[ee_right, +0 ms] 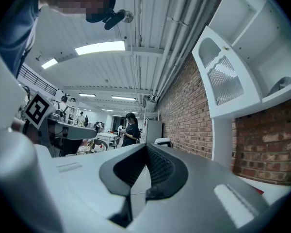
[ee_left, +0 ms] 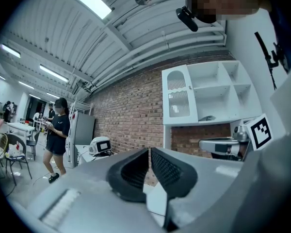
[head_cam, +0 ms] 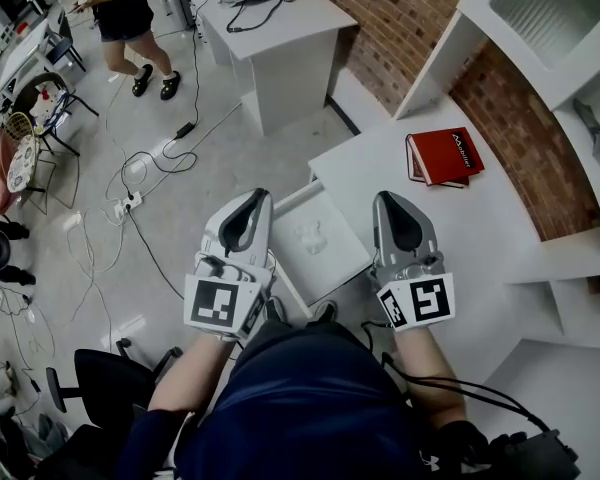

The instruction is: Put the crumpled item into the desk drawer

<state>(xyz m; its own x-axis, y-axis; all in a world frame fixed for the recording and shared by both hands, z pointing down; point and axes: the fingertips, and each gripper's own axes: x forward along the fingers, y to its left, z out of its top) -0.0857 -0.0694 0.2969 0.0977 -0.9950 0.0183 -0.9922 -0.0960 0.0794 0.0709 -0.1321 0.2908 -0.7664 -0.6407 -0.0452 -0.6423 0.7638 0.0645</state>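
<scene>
In the head view, a white crumpled item [head_cam: 310, 236] lies inside the open desk drawer [head_cam: 332, 265], which is pulled out from the white desk [head_cam: 480, 238]. My left gripper [head_cam: 257, 200] hovers at the drawer's left edge, shut with nothing in it. To the drawer's right, over the desk edge, my right gripper [head_cam: 386, 200] is shut and empty too. The left gripper view has its dark pads [ee_left: 136, 171] closed together and pointing at a brick wall. In the right gripper view the pads [ee_right: 157, 166] meet as well.
A red book [head_cam: 445, 156] lies on the desk near the brick wall. Another white table [head_cam: 280, 38] carrying a device stands farther off. Cables and a power strip [head_cam: 128, 204] trail across the floor on the left. A person [head_cam: 120, 13] stands at the far left.
</scene>
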